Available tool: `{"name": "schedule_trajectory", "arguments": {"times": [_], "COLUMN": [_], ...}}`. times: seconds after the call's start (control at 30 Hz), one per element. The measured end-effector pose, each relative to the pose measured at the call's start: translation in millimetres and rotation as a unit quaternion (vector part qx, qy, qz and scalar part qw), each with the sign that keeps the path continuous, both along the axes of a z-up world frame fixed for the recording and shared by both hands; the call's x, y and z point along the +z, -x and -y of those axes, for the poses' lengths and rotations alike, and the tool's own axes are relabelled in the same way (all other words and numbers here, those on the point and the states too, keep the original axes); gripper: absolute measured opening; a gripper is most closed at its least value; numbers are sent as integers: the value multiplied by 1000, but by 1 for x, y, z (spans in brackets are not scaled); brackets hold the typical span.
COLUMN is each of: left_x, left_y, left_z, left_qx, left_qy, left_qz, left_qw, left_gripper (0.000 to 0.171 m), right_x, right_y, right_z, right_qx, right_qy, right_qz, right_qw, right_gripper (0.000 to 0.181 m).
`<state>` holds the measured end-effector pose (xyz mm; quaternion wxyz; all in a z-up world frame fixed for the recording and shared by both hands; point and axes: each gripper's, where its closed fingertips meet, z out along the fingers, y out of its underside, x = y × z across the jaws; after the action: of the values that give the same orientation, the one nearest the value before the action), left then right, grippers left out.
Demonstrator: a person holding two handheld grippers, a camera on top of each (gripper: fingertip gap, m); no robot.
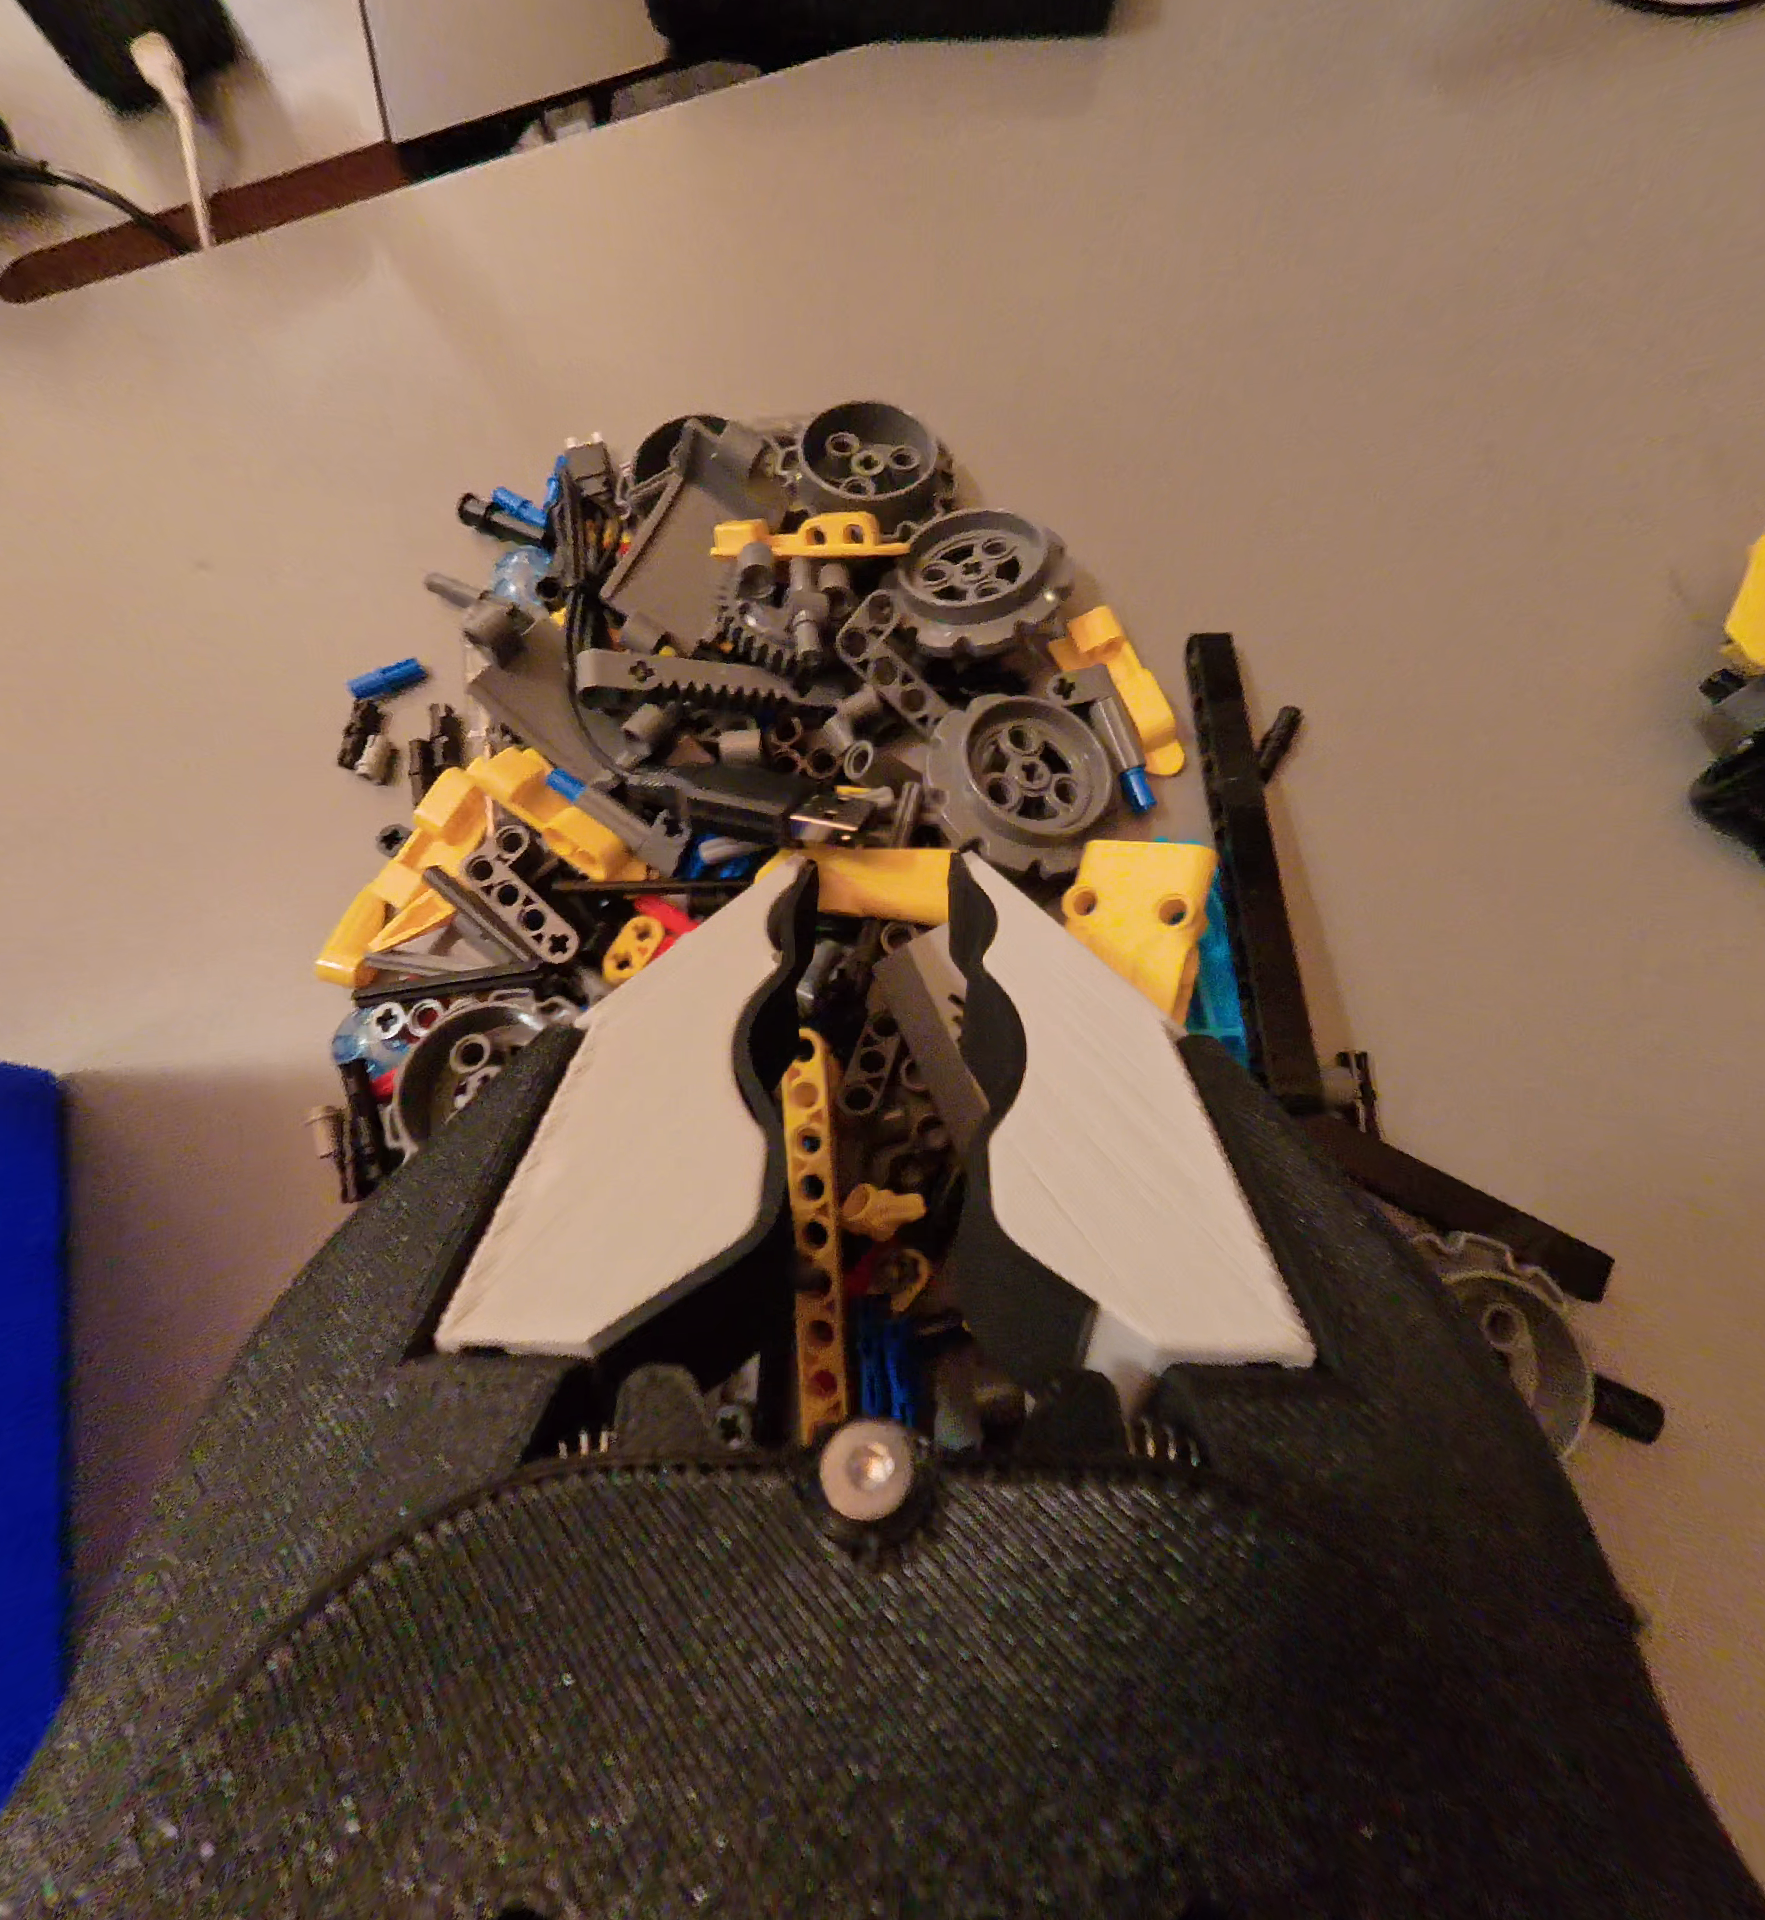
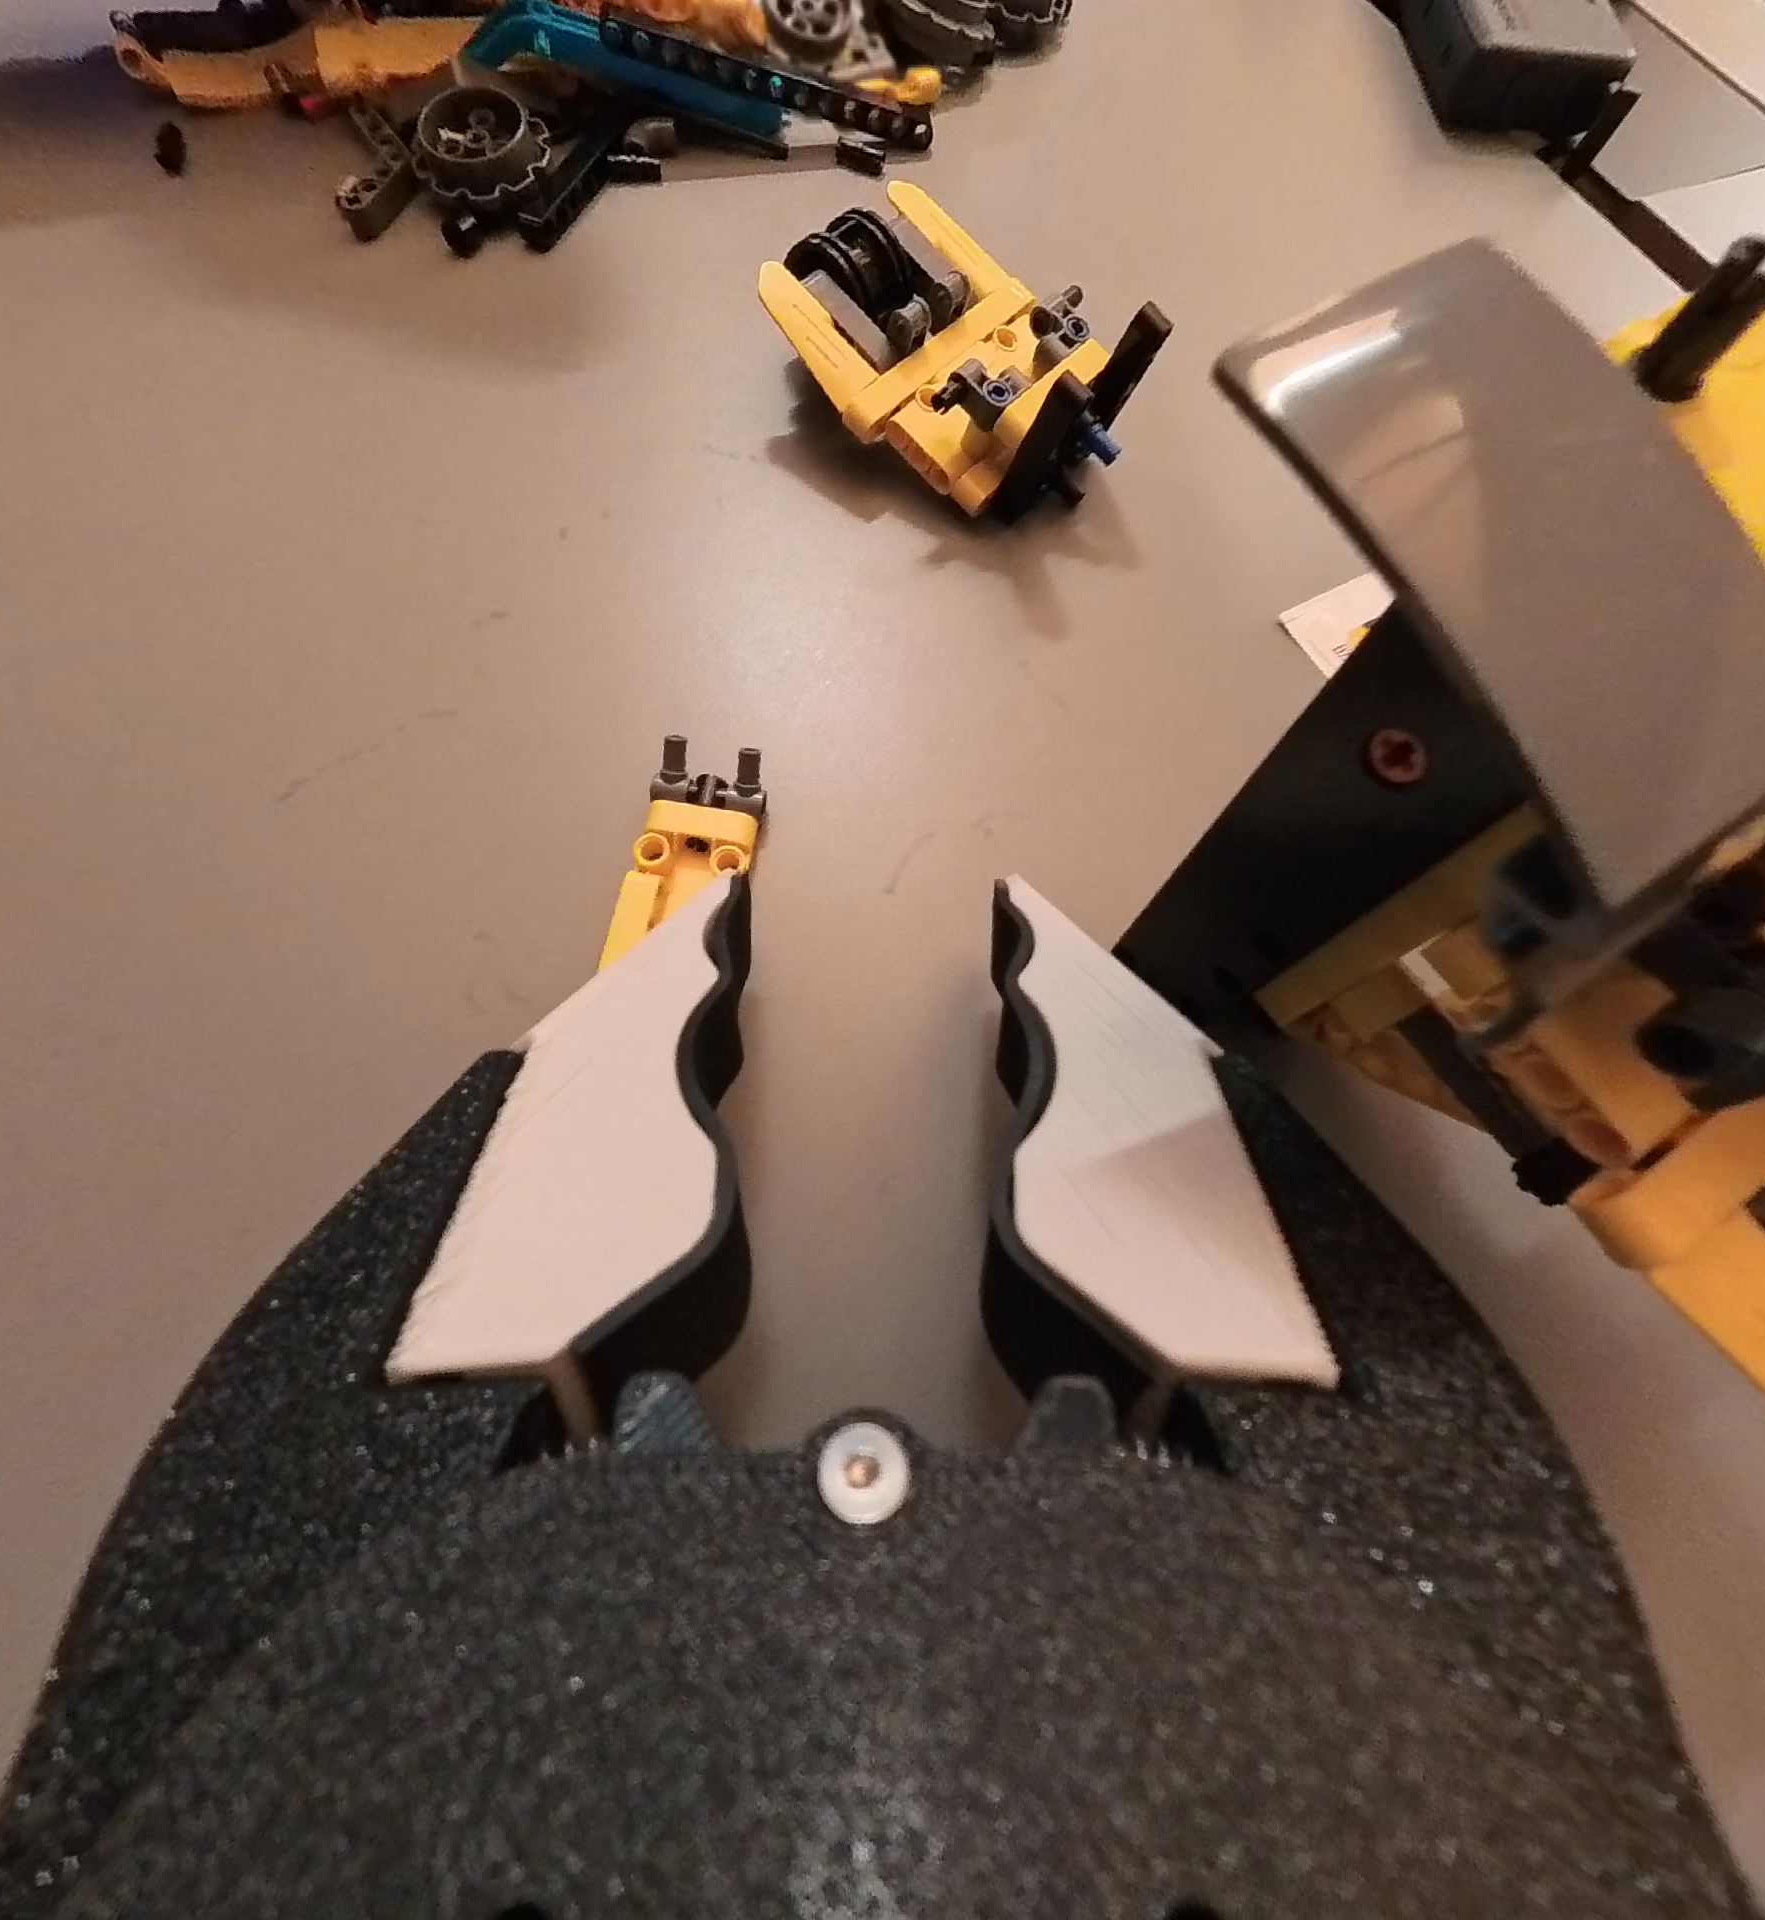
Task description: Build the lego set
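L gripper (image 1: 880,883) on yellow brick (image 1: 883,881)

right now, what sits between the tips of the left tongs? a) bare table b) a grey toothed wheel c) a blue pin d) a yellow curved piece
d: in the left wrist view the left tongs have their tips on either side of a yellow curved piece on top of the pile of building parts; whether they press on it cannot be told.
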<state>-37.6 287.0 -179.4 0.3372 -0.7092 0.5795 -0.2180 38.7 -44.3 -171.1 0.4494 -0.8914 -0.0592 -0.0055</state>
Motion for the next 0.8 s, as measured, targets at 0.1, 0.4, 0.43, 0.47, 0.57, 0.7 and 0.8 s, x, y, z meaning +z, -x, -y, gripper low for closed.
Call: {"name": "schedule_trajectory", "arguments": {"times": [0.1,0.4,0.43,0.47,0.57,0.7,0.8], "left_x": [0,26,30,33,32,20,10], "left_y": [-5,-10,-12,-15,-26,-41,-43], "left_z": [10,1,-3,-7,-14,-27,-29], "left_qx": [-18,-4,2,4,2,14,21], "left_qy": [3,7,3,-1,-10,-36,-30], "left_qz": [-3,47,53,54,36,3,-15], "left_qw": [1000,999,999,999,999,999,999], "left_gripper": [20,21,21,21,27,25,22], "right_x": [0,-2,-2,-2,-1,0,1], "right_y": [0,2,2,2,3,4,5], "right_z": [0,0,0,0,0,0,1], "right_qx": [0,5,5,6,7,9,11], "right_qy": [0,4,5,5,3,-2,-4], "right_qz": [-1,14,16,18,20,21,23], "right_qw": [1000,1000,1000,1000,1000,1000,1000], "right_gripper": [46,47,47,47,47,47,47]}}
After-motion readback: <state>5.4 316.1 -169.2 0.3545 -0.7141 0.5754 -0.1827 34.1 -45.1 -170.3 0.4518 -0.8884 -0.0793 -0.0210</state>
